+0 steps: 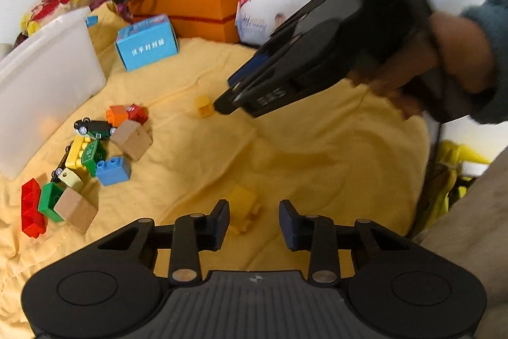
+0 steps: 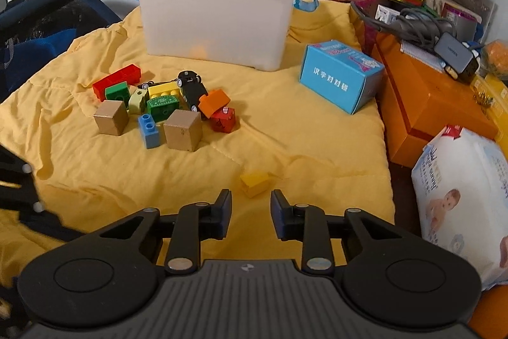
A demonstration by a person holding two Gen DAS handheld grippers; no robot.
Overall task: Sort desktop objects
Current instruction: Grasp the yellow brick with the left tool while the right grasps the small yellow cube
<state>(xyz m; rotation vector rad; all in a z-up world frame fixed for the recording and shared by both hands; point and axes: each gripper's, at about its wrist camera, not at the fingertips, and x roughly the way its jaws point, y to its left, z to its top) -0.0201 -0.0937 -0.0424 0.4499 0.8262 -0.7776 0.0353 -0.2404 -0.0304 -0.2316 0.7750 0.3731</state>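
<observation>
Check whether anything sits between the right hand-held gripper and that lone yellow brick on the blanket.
Nothing visible does. The yellow brick lies alone on the yellow blanket, just ahead of the right hand-held gripper, whose open jaws do not touch it. The toy pile sits well off to the left.

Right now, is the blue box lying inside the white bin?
No, the blue box rests on the yellow cloth, beside the white bin.
</observation>
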